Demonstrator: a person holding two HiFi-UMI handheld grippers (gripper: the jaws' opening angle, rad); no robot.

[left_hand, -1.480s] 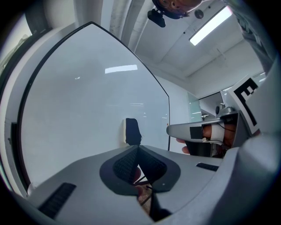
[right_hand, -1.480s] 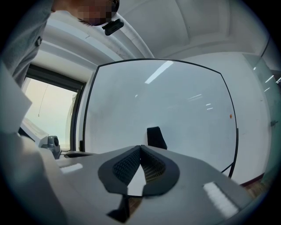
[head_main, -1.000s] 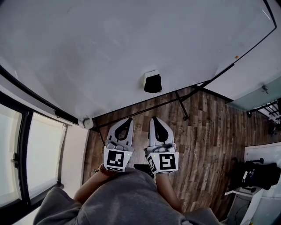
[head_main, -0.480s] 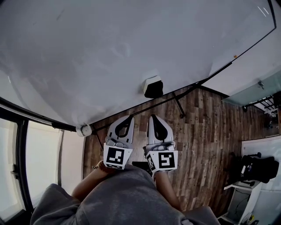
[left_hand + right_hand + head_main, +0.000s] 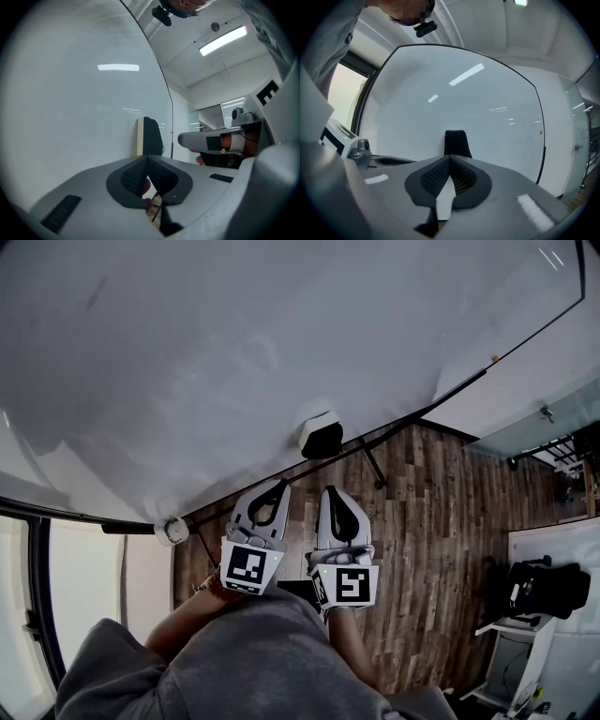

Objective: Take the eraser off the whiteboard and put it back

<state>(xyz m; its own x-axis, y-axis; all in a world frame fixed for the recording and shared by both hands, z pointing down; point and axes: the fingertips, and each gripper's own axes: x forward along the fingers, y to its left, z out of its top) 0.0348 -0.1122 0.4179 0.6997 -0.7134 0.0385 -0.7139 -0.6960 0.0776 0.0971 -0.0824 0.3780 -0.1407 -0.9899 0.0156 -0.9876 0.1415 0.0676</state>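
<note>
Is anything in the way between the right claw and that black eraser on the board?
Nothing visible. The right gripper, jaws shut and empty, points at the eraser stuck on the whiteboard, with only open air between.

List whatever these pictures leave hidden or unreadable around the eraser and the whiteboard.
1. Eraser: its lower end, right gripper view, hidden behind the shut right claw.
2. Eraser's back face, every view, pressed against the whiteboard; what holds it there is unseen.
3. Whiteboard's top and left edges, head view, cut off by the frame.
4. Orange speck on the board, right gripper view: too small to identify.
</note>
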